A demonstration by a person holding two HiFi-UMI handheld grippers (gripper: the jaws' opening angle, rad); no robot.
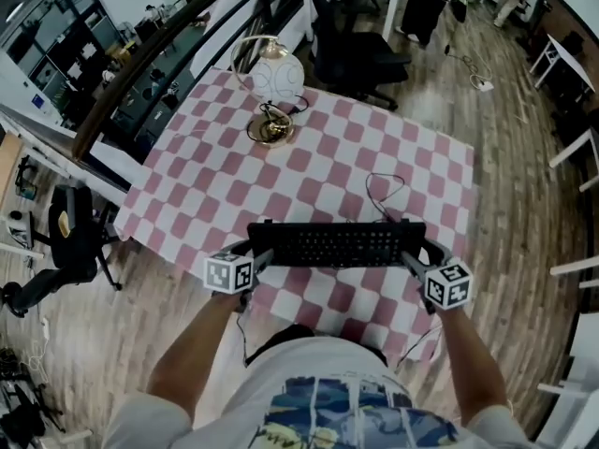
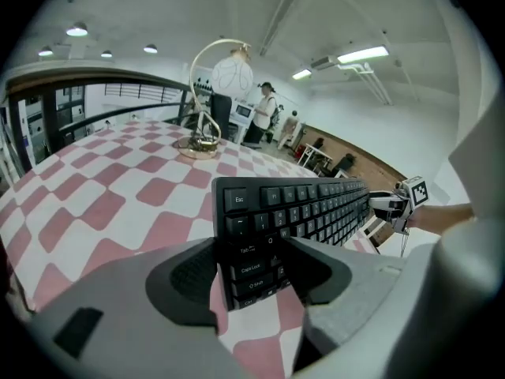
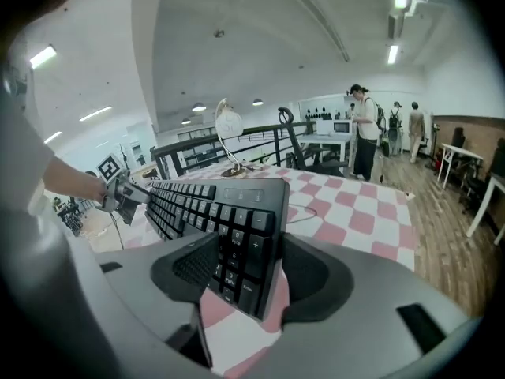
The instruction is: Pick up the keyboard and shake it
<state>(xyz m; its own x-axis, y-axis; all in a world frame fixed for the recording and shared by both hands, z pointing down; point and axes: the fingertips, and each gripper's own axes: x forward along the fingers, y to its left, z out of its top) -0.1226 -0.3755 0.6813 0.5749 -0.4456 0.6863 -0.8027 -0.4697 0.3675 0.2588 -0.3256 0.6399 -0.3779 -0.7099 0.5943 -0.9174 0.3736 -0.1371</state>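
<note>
A black keyboard (image 1: 337, 244) lies crosswise over the near part of the pink-and-white checked table (image 1: 215, 185). My left gripper (image 1: 260, 255) has its jaws closed on the keyboard's left end; in the left gripper view (image 2: 252, 271) the Esc-side keys (image 2: 245, 235) sit between the pads. At the other end my right gripper (image 1: 412, 255) holds the number-pad end, and in the right gripper view (image 3: 241, 271) the keyboard (image 3: 213, 204) stands tilted between the jaws, above the cloth. Its thin black cable (image 1: 384, 190) loops over the table behind it.
A brass-based lamp with a white globe (image 1: 271, 87) stands at the table's far left. A black office chair (image 1: 360, 54) is beyond the far edge, another black chair (image 1: 70, 232) on the floor at left. People stand far back. The table's front edge is just below the keyboard.
</note>
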